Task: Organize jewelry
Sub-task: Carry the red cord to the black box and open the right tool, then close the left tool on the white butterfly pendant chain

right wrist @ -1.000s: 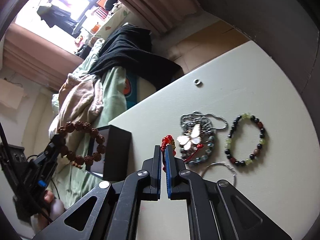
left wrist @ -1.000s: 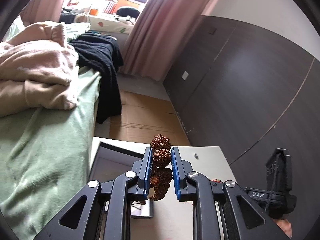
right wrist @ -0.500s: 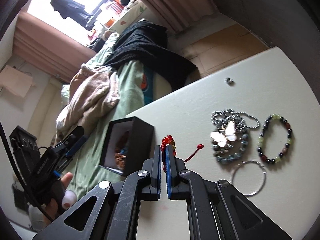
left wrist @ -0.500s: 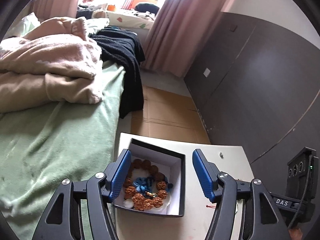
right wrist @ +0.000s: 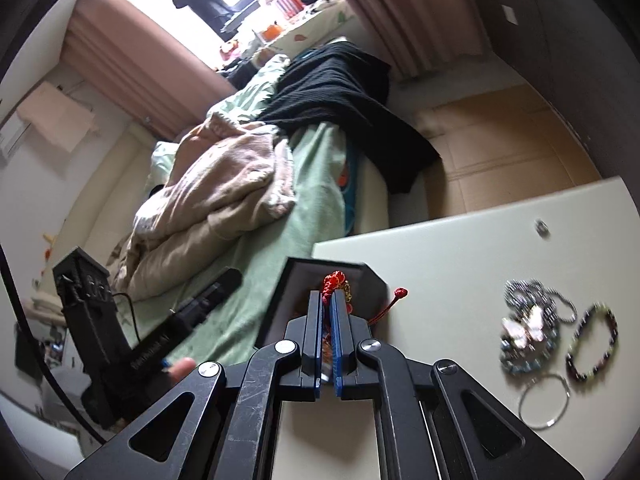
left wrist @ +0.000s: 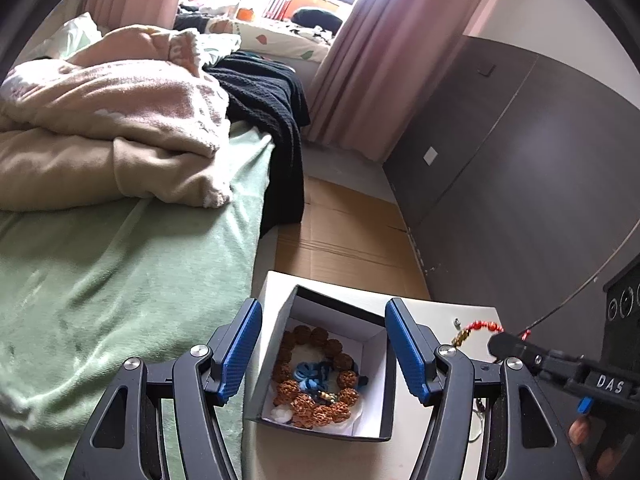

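Observation:
An open black jewelry box (left wrist: 384,384) with a white lining stands at the table's left end; it also shows in the right wrist view (right wrist: 372,280). A brown seed-bead bracelet (left wrist: 316,376) lies inside it. My left gripper (left wrist: 324,348) is open and empty above the box. My right gripper (right wrist: 329,300) is shut on a red cord bracelet (right wrist: 336,282) and holds it over the box's near edge; it also shows in the left wrist view (left wrist: 478,326).
On the white table (right wrist: 460,248) lie a butterfly necklace (right wrist: 528,326), a dark beaded bracelet (right wrist: 592,344), a silver bangle (right wrist: 544,400) and a small ring (right wrist: 541,227). A bed with blankets (left wrist: 120,128) runs along the left.
My left gripper opened and dropped the brown bracelet into the box. My right gripper carried the red bracelet leftward to the box.

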Action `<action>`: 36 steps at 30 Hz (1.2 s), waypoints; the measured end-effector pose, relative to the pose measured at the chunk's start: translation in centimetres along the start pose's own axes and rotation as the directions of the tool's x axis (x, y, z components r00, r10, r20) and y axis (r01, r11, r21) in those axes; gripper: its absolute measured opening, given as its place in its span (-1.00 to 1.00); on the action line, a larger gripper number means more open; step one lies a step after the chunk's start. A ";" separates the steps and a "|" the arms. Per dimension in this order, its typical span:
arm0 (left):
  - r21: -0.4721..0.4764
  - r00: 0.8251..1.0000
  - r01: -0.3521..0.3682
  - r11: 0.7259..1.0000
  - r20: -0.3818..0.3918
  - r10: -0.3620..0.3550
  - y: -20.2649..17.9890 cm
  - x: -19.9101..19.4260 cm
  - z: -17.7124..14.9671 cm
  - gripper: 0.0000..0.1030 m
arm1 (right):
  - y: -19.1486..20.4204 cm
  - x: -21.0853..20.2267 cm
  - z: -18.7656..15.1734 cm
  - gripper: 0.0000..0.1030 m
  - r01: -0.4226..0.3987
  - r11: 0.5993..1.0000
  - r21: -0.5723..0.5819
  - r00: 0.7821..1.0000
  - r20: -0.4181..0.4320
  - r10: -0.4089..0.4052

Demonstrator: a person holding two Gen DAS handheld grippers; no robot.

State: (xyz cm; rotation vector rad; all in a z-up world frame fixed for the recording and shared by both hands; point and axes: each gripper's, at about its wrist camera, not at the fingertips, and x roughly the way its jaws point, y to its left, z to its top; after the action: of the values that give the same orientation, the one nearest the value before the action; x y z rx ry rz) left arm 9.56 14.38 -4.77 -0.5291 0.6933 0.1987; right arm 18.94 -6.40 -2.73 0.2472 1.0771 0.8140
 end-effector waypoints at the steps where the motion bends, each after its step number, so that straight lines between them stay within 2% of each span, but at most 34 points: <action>1: -0.009 1.000 -0.002 1.000 0.002 0.002 0.2 0.0 0.1 0.26 | 0.4 0.2 0.3 -0.89 -0.002 1.000 -0.008 1.000 0.000 0.002; 5: -0.038 1.000 -0.007 0.999 0.008 0.008 1.1 0.0 0.4 0.26 | 2.2 0.8 1.2 -0.88 -0.021 0.998 -0.061 0.999 0.025 0.022; 7: -0.036 1.000 -0.012 0.999 0.012 0.012 1.3 -0.1 0.4 0.26 | 2.8 1.3 1.5 -0.44 -0.020 0.994 -0.104 0.999 0.040 0.024; 8: -0.034 1.000 -0.014 0.999 0.011 0.014 1.3 -0.1 0.4 0.26 | 2.7 1.7 1.5 0.21 -0.017 0.995 -0.102 0.999 0.032 0.021; 9: -0.030 1.000 -0.014 0.999 0.011 0.014 1.3 -0.1 0.4 0.26 | 2.5 2.1 1.4 0.50 -0.016 0.995 -0.094 1.000 0.026 0.018; 13: -0.012 1.000 -0.012 1.000 0.016 0.013 1.0 -0.2 0.2 0.26 | 1.7 2.5 1.0 0.50 0.010 0.996 -0.087 1.000 0.022 -0.009; 16: -0.001 1.000 0.000 1.000 0.023 0.000 0.5 -0.2 0.1 0.26 | 1.4 1.6 0.8 0.50 0.047 0.994 -0.101 0.998 0.047 -0.042; 21: 0.024 0.999 0.014 1.000 0.038 -0.015 -0.6 -0.3 -0.1 0.26 | -0.6 -0.5 0.2 0.50 0.055 0.997 -0.061 0.995 0.083 -0.050; 25: 0.044 0.999 0.026 0.999 0.032 -0.027 -1.7 -0.1 -0.4 0.26 | -2.7 -2.1 -0.2 0.50 0.133 0.991 0.006 0.986 0.104 -0.133; 31: 0.086 0.999 0.047 0.995 0.000 -0.047 -3.8 0.8 -1.1 0.26 | -6.3 -5.1 -1.1 0.50 0.142 0.982 0.122 0.972 0.170 -0.161; 36: 0.109 0.997 0.074 0.991 -0.022 -0.072 -5.4 1.4 -1.8 0.26 | -8.8 -6.9 -2.3 0.50 0.203 0.959 0.197 0.959 0.158 -0.236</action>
State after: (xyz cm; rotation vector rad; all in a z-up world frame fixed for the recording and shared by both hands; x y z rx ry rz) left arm 11.45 8.84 -4.67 -0.4501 0.6976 0.0869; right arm 19.56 -17.75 -4.01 0.3397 0.9866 0.4850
